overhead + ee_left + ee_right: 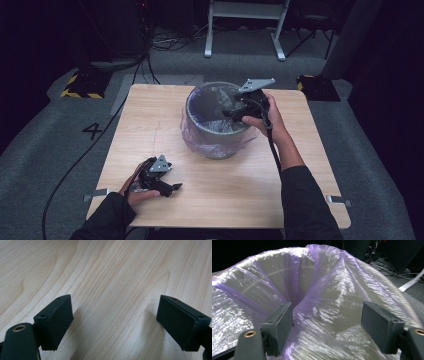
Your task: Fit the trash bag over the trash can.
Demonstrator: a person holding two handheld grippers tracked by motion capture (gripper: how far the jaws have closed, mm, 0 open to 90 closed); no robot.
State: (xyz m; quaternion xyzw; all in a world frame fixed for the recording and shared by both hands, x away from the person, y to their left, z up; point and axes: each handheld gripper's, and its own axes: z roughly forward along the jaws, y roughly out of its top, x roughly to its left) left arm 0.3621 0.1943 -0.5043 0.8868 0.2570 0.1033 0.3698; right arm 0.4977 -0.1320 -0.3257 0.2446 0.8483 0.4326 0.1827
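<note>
Crinkled translucent purple plastic liner (329, 305) bulges between the right gripper (327, 325)'s parted fingers, at the round grey bin (216, 131)'s rim. Left gripper (115, 322), fingers apart, rests over bare light wooden table (112, 277), well apart.

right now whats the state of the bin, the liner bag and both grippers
bin: upright on the table, lined
liner bag: crumpled, folded over the rim, hanging down outside
right gripper: open at the bin's rim, bag film between its jaws
left gripper: open, low over bare wood, holding nothing
</note>
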